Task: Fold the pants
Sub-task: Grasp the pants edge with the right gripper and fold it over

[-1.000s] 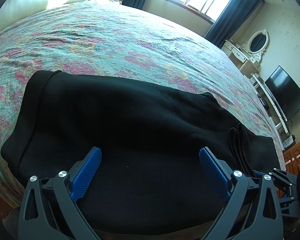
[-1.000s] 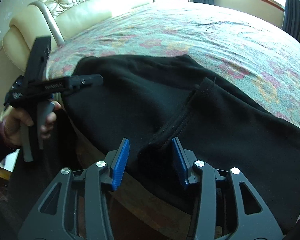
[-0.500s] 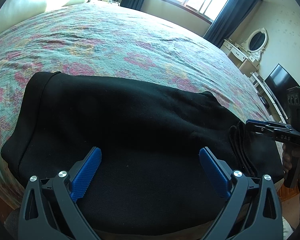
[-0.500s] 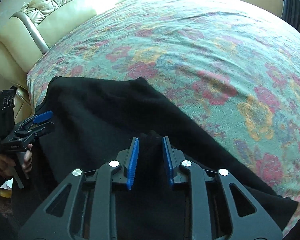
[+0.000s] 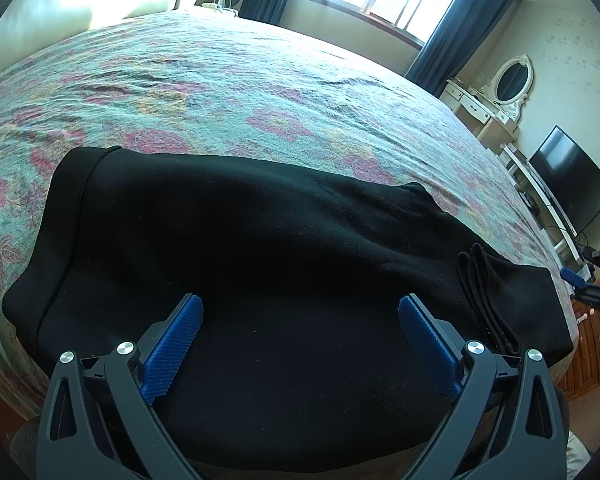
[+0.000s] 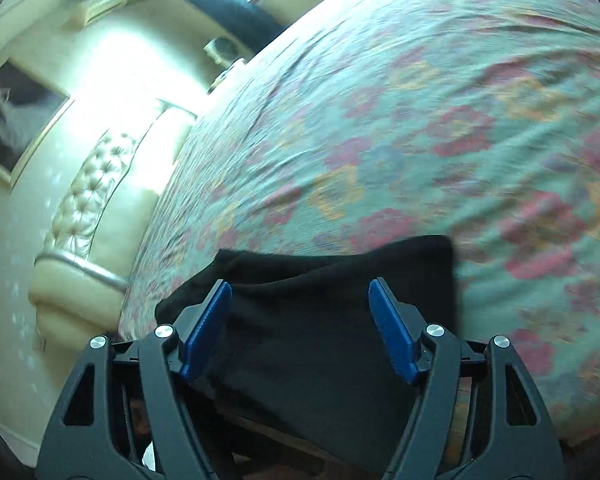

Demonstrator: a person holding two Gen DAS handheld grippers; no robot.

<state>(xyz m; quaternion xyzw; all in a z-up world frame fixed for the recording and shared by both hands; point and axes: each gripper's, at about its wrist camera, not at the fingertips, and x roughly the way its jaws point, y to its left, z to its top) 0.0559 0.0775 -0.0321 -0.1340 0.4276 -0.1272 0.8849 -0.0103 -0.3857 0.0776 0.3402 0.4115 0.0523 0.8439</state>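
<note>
The black pants (image 5: 260, 264) lie along the near edge of the bed (image 5: 260, 88), long axis across the left gripper (image 5: 300, 344), spread and empty above their middle; the right gripper (image 6: 300, 328), empty and opening, is nearer one end

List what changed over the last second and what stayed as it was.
The right gripper pinched a fold of the black pants, carried it along the bed edge, and is now letting go: its jaws are opening, nothing pressed between them, and it has swung away to the far right in the left view. The left gripper stayed open over the pants. The bedspread is unchanged.
</note>
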